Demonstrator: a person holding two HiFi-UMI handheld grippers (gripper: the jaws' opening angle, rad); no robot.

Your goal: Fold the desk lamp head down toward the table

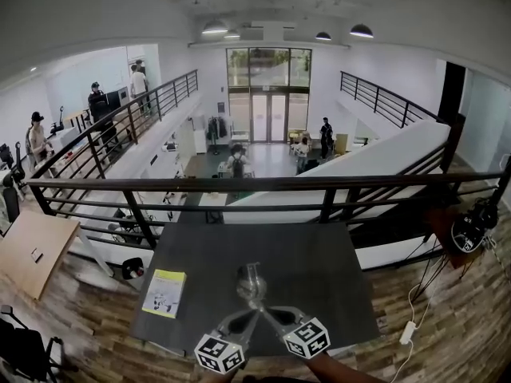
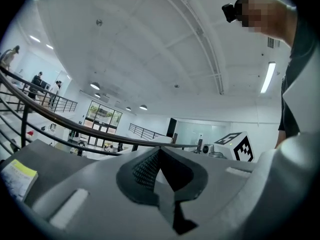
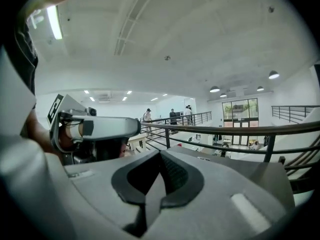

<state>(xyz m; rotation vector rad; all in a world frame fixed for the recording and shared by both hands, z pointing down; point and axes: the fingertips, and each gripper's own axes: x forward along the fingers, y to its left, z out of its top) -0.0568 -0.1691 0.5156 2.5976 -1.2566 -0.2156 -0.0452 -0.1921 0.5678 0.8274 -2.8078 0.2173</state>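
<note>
On the dark table, the desk lamp stands just beyond our left gripper and right gripper, equally near both, each pair of jaws pressed together, empty.

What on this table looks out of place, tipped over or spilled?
Nothing stands out. The small silver desk lamp sits near the front of the dark grey table, and the yellow-green booklet lies flat near its left edge. No spill or damage shows.
</note>
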